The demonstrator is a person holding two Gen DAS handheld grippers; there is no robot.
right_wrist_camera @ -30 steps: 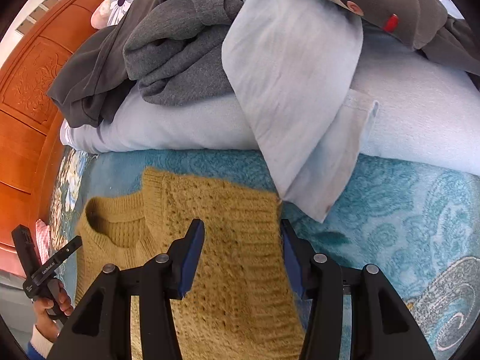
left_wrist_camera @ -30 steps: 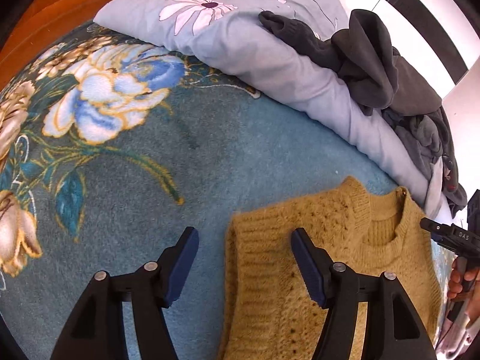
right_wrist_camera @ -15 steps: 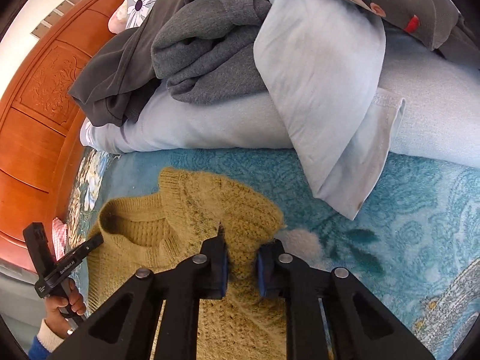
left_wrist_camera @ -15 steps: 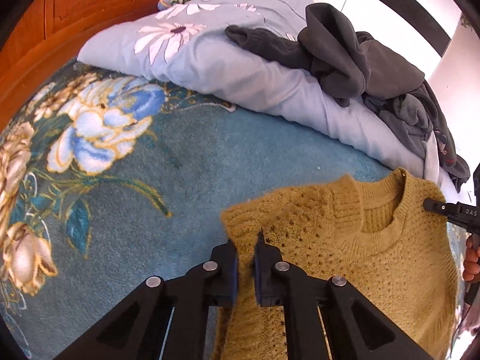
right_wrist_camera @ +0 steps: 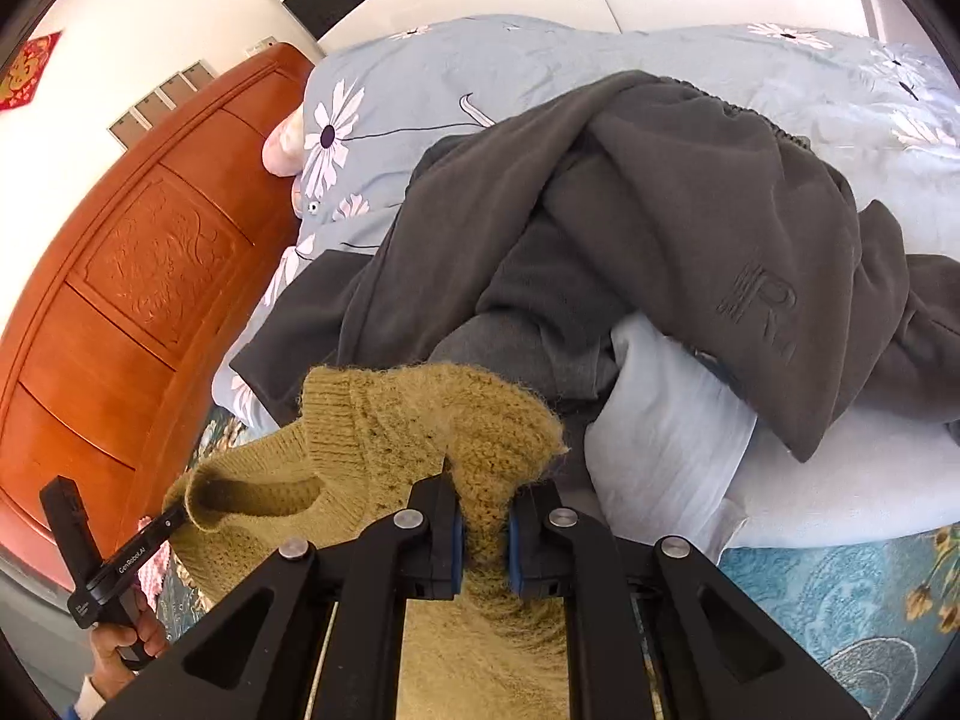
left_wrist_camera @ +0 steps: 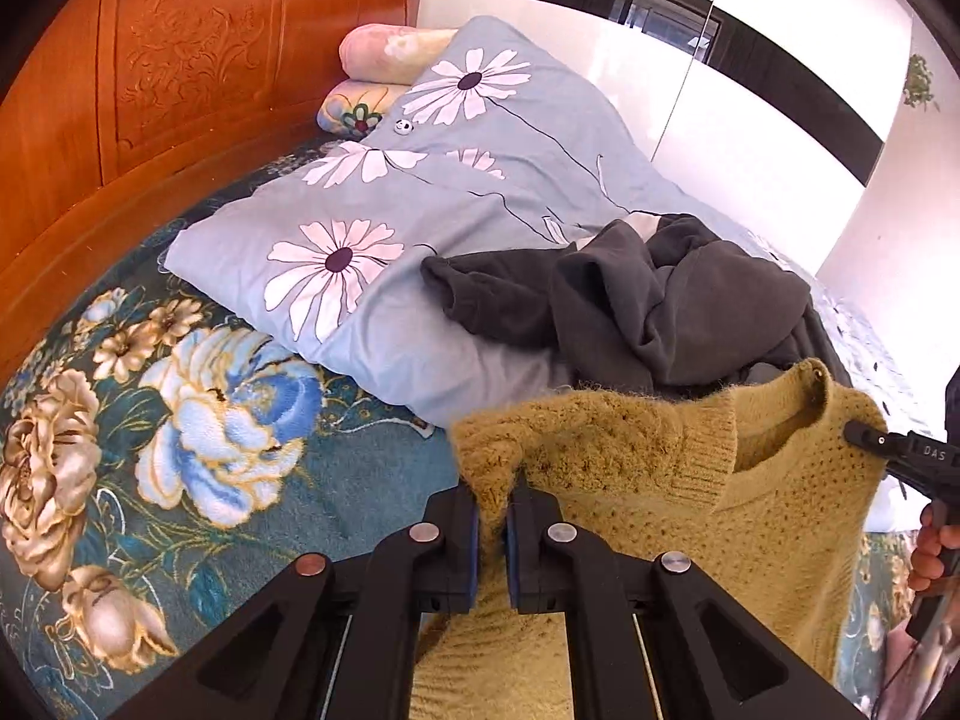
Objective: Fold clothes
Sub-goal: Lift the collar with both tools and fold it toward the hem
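Note:
A mustard-yellow knitted vest (left_wrist_camera: 690, 480) hangs lifted above the bed, held by both shoulders. My left gripper (left_wrist_camera: 492, 522) is shut on one shoulder, the knit bunched between its blue pads. My right gripper (right_wrist_camera: 485, 531) is shut on the other shoulder of the vest (right_wrist_camera: 420, 426). The ribbed neckline (right_wrist_camera: 252, 489) sags between the two grips. In the left wrist view the right gripper's body (left_wrist_camera: 900, 456) shows at the far right, with a hand (left_wrist_camera: 936, 546) on it. The vest's lower part is hidden below the grippers.
A teal floral blanket (left_wrist_camera: 180, 420) covers the bed. Behind the vest lies a light-blue daisy duvet (left_wrist_camera: 420, 192) with a heap of dark grey clothes (right_wrist_camera: 690, 228) and a pale blue garment (right_wrist_camera: 666, 438) on it. An orange wooden headboard (left_wrist_camera: 150, 60) stands at the left.
Both grippers went from open over the flat vest to shut on its shoulders. They then rose, lifting the vest off the blanket, and the views tilted up toward the headboard and wall.

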